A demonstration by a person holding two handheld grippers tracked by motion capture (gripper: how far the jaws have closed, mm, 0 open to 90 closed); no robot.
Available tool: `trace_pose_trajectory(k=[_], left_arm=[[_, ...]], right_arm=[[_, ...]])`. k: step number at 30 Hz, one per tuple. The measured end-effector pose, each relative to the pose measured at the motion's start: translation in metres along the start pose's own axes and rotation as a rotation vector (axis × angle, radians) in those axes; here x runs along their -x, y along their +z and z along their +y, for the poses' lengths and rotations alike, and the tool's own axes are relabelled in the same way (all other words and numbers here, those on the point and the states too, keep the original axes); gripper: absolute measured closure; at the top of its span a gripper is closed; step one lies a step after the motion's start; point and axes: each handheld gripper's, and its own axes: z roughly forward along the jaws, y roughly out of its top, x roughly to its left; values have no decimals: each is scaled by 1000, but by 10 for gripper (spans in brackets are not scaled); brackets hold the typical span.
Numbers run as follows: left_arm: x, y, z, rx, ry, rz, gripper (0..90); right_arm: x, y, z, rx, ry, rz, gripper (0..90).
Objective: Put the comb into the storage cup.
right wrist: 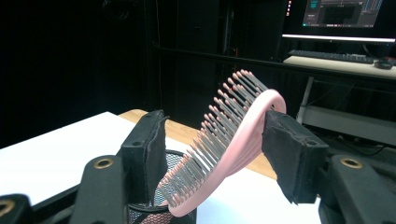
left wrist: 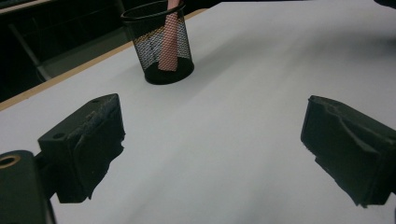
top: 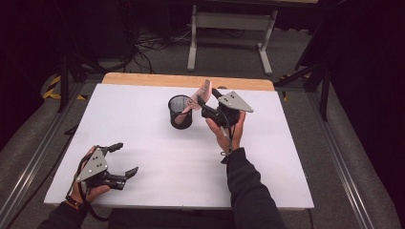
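Pink hairbrush (right wrist: pixel 224 144) standing in mesh cup (top: pixel 180 112), leaning between right gripper (top: pixel 202 102) jaws, released; left gripper (top: pixel 123 160) idling wide open on counter (top: pixel 153 143).

1. The white table (top: pixel 143 143) was evenly lit from above — its surroundings fell into near-black.
2. Shadows under the mesh cup (left wrist: pixel 161 42) were soft and faint.
3. Both gripper views were grainy; a distant monitor (right wrist: pixel 343 14) glowed, blurred.
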Motion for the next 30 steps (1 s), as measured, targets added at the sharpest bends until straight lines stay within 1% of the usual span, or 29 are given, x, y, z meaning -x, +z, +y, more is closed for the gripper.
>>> trace_pose_trajectory(k=[10, 13, 14, 16, 18, 21, 24, 26, 28, 29, 30], left_arm=[[0, 1, 0, -6, 4, -4, 70], [0, 1, 0, -7, 6, -5, 70], [0, 1, 0, -7, 5, -6, 70], [0, 1, 0, -8, 4, -6, 70], [0, 1, 0, -8, 3, -6, 70], [1, 1, 0, -9, 5, -4, 70], [1, 1, 0, -12, 8, -4, 70], [0, 1, 0, -10, 5, -5, 70], [0, 1, 0, -10, 5, -4, 70], [0, 1, 0, -11, 7, -6, 70], [1, 2, 0, -12, 8, -4, 70]], right_arm=[[-1, -8, 10, 8, -52, 2, 351], [-2, -10, 11, 1, -60, 5, 339], [-2, -12, 12, -4, -73, 6, 333], [-2, -12, 12, -4, -73, 11, 328], [-1, -14, 13, -18, -84, 9, 308], [-1, -16, 13, -17, -79, 12, 300], [0, -19, 15, -24, -84, 7, 283], [0, -21, 16, -28, -101, -6, 261], [0, -22, 16, -31, -107, -10, 253], [-1, -24, 16, -34, -124, -21, 243], [-1, -25, 16, -37, -127, -24, 239]])
